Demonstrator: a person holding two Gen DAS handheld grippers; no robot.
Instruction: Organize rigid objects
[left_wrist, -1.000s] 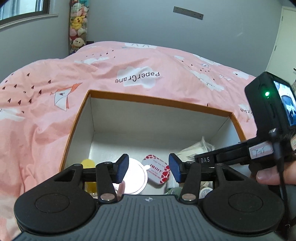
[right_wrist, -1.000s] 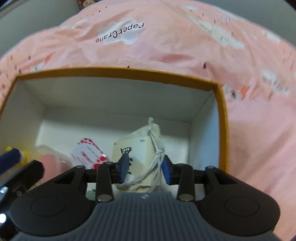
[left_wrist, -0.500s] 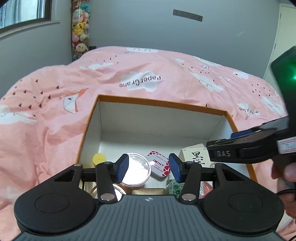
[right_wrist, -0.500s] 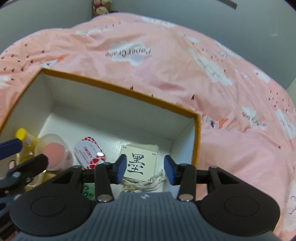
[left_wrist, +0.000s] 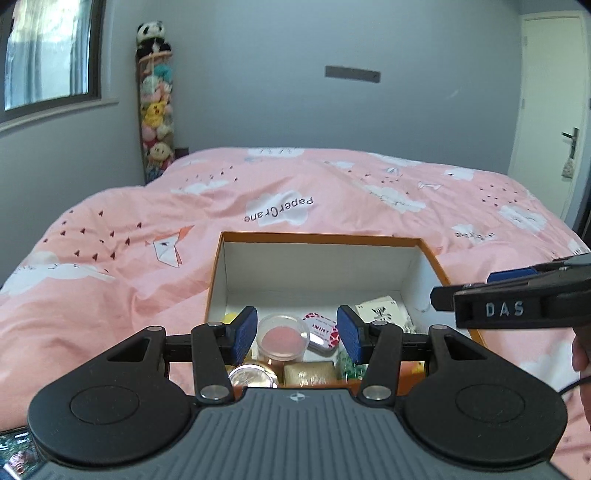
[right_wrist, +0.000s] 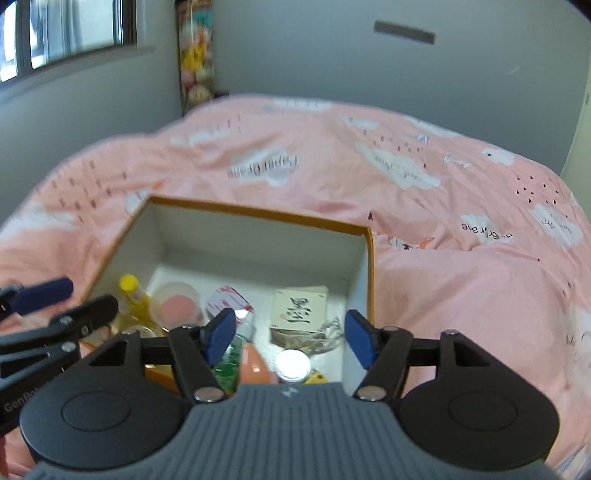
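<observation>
We hold both grippers above the near edge of the orange-rimmed box (left_wrist: 321, 236), which sits on the pink bedspread (left_wrist: 110, 236). The left gripper (left_wrist: 297, 334) has its blue pads apart with nothing between them; the right gripper (right_wrist: 291, 338) is likewise spread wide and empty. Inside the box, against the left wall, stands a yellow-capped bottle (right_wrist: 129, 286). Just beside it lies a clear round jar with a pink inside (left_wrist: 283, 338), and next to that a red-and-white mint tin (left_wrist: 320, 329). Toward the right wall sits a cream carton with black calligraphy (right_wrist: 299, 306), a tangle of string (right_wrist: 327, 332) touching its near side. Along the near edge we note a silver-lidded jar (left_wrist: 253, 374), a gold box (left_wrist: 308, 374), something green and beaded (right_wrist: 229, 360), a peach-coloured piece (right_wrist: 255, 365) and a small white-capped jar (right_wrist: 293, 363); the gripper bodies hide their lower parts. The far half of the box floor shows bare white. A column of plush toys (left_wrist: 155, 107) stands in the room's far corner.
</observation>
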